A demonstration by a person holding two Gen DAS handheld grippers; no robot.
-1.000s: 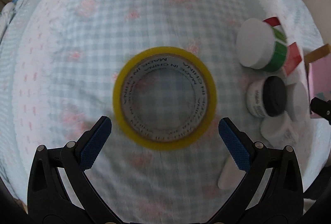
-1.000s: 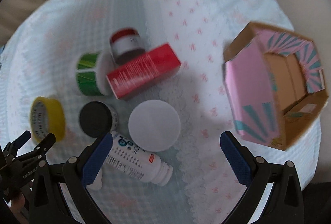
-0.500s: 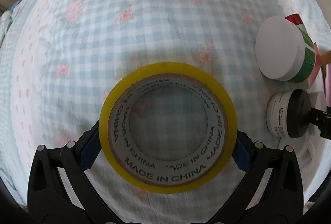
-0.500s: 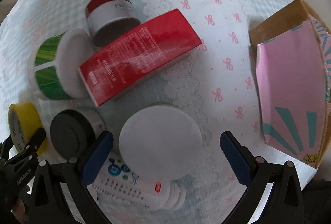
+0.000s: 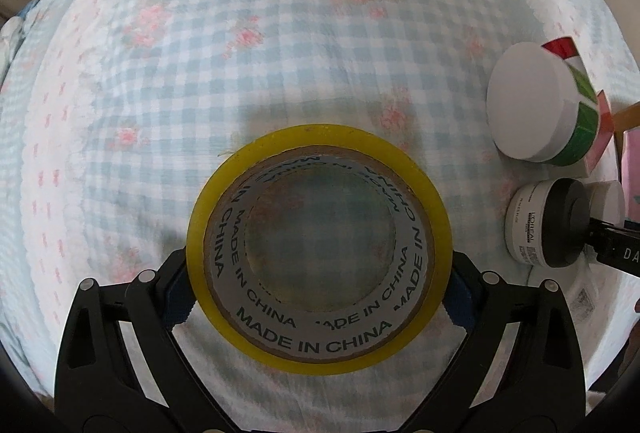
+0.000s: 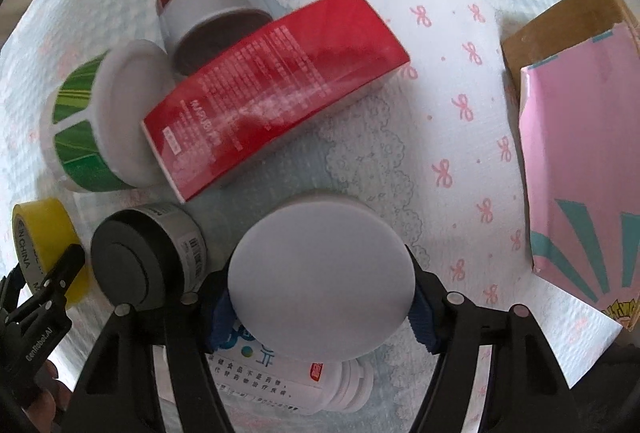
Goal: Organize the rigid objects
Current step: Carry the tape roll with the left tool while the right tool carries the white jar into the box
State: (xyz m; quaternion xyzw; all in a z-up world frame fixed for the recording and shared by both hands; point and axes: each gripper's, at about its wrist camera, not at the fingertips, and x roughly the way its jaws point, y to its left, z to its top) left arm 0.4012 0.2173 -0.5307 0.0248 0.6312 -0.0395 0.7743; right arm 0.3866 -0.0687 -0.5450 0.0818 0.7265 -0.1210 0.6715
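A yellow tape roll (image 5: 319, 248) lies flat on the checked cloth. My left gripper (image 5: 319, 287) is shut on it, with a blue pad against each side; the roll also shows at the left of the right wrist view (image 6: 42, 233). My right gripper (image 6: 320, 307) is shut on a white round lid (image 6: 320, 279) of a jar, with a pad on each side. A white printed bottle (image 6: 280, 377) lies under that jar.
A red box (image 6: 272, 93), a green-labelled tub (image 6: 100, 121), a dark red jar (image 6: 212, 13) and a black-lidded jar (image 6: 140, 265) lie close together beyond the right gripper. A pink cardboard box (image 6: 580, 173) stands open at the right.
Both grippers moved down and forward onto their objects. The left jaws closed on the tape roll. The right jaws closed on the white lid.
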